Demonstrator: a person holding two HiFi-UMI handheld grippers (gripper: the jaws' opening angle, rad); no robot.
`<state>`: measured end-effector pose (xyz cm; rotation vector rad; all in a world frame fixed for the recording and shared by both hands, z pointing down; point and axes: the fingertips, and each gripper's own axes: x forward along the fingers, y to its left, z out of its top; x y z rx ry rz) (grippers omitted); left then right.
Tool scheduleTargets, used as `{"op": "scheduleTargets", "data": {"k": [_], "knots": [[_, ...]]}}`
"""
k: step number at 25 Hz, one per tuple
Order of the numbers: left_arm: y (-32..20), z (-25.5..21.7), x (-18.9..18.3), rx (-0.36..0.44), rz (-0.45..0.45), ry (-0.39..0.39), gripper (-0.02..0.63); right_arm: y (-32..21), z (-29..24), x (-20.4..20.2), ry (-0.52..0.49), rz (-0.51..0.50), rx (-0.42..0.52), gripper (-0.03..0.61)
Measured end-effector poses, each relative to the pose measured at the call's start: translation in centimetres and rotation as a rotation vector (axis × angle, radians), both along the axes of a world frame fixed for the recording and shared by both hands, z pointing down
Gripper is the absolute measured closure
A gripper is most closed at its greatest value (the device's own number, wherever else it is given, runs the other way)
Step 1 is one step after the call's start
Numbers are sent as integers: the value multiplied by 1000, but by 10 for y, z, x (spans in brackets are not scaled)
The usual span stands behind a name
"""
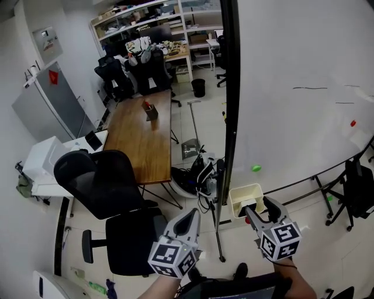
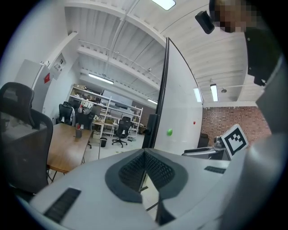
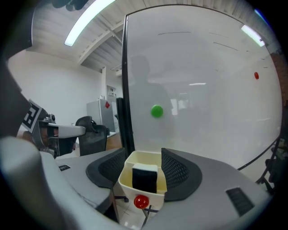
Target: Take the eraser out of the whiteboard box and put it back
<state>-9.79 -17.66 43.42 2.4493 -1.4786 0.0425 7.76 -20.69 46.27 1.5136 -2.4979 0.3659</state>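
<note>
Right gripper (image 3: pixel 144 152) fingers are spread wide and hold nothing, I think so they can fit around the eraser (image 3: pixel 145 177). It stands upright inside the whiteboard box (image 3: pixel 127 188). Left of the box, the left gripper (image 2: pixel 145 153) has its fingers pressed together, empty, out of the way.

Box (image 1: pixel 246 197) hangs at the whiteboard's (image 1: pixel 292 64) lower left corner, eraser (image 3: pixel 145 176) upright inside. Right gripper (image 1: pixel 258 206) fingers (image 3: pixel 180 173) flank the box; left gripper (image 1: pixel 194 215) off to its left. Surface (image 1: pixel 143 137) left of whiteboard, chair (image 1: pixel 102 181) at its near end, shelves (image 1: pixel 146 17) behind.
</note>
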Motion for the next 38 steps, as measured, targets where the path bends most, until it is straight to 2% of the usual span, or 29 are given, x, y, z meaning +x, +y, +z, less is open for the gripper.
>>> {"op": "scheduleTargets", "data": {"k": [5, 6, 8, 11, 17, 26, 31, 38], "knots": [[11, -52, -2, 73, 20, 26, 586, 18, -82, 0, -90, -43, 146, 305], [12, -60, -3, 91, 18, 30, 586, 22, -97, 1, -96, -49, 173, 322], [14, -77, -1, 119, 19, 34, 586, 26, -123, 4, -102, -54, 223, 457], [19, -93, 3, 154, 35, 39, 586, 34, -149, 5, -136, -68, 272, 561], [22, -101, 18, 183, 60, 39, 586, 36, -156, 8, -138, -98, 279, 563], [23, -94, 43, 159, 33, 6, 586, 30, -153, 38, -169, -118, 260, 563], [36, -93, 59, 158, -35, -30, 586, 27, -145, 54, -193, -187, 247, 563], [64, -88, 59, 136, -141, -73, 586, 25, -132, 52, -247, -295, 220, 563]]}}
